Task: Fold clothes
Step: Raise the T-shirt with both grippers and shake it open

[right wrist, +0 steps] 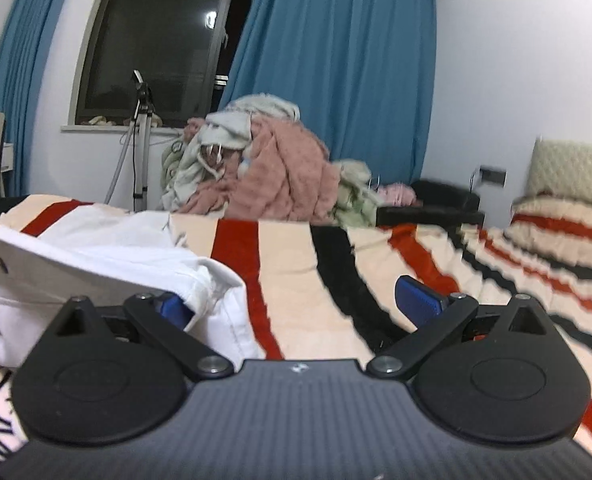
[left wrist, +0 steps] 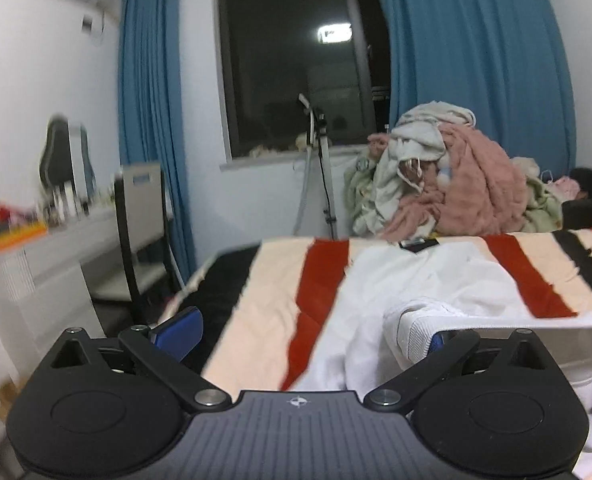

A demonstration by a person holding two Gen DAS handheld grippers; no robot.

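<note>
White soft cotton garment (left wrist: 436,280) lies rumpled on the red-, black- and cream-striped blanket (right wrist: 296,264), probably light, limp, best pinched at the ribbed hem; left gripper (left wrist: 308,332) and right gripper (right wrist: 296,304) both spread wide at its edges, open blanket rightward.

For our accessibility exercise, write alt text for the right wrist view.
An open claw hovers over a striped bed blanket, its left finger against a white garment. Behind the bed, a clothes pile, blue curtains and a dark window.
</note>
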